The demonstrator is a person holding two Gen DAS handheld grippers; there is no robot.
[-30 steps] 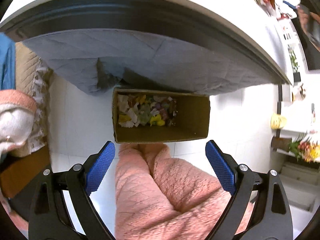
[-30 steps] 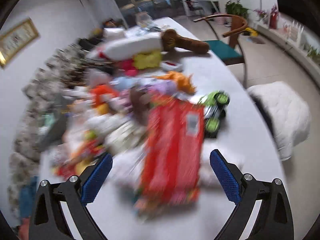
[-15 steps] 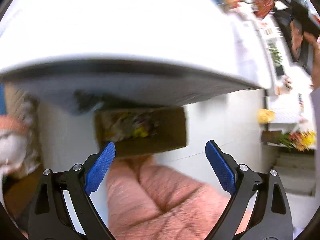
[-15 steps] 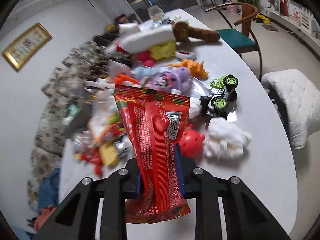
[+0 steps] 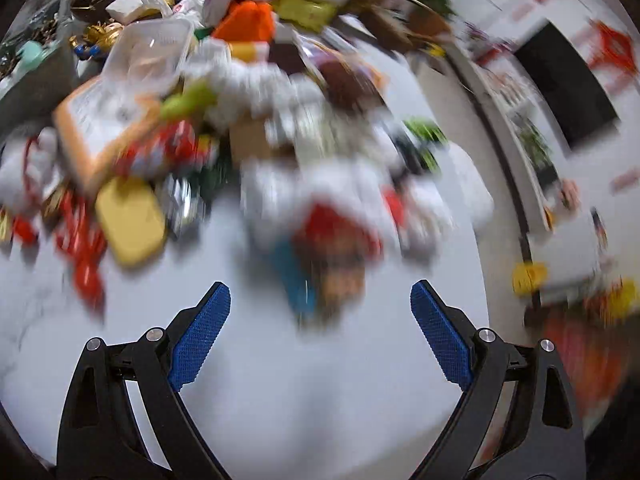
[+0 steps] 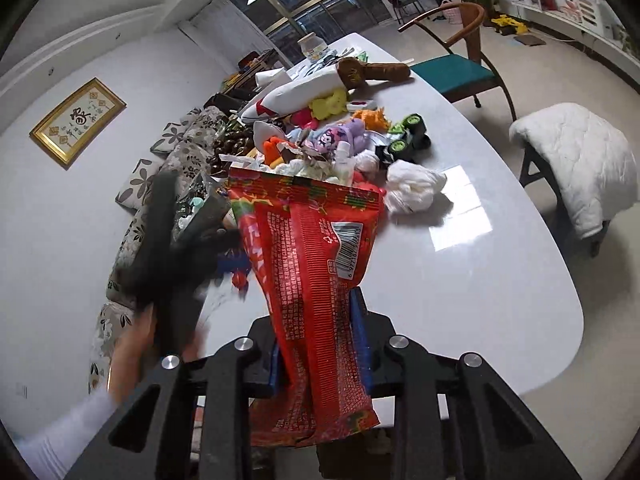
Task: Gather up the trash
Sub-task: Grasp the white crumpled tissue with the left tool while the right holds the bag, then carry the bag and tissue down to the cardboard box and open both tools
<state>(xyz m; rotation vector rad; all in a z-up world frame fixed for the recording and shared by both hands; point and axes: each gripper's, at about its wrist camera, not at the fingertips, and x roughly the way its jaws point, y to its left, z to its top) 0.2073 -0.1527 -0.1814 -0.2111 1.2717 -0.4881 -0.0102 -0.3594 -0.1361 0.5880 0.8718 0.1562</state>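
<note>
Red wrapper pinched in the right hand-held gripper (image 6: 320,354).
Its jaws, just closed, clamp the red snack wrapper (image 6: 316,264), which stands up between them above the white tabletop (image 6: 480,264). The left hand-held gripper (image 5: 320,336) is spread wide and empty, a blurred litter heap (image 5: 224,128) ahead.

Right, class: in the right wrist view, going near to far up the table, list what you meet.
Red snack wrapper clamped in the right gripper → crumpled white bag → green-wheeled toy car → brown plush → white jar.
</note>
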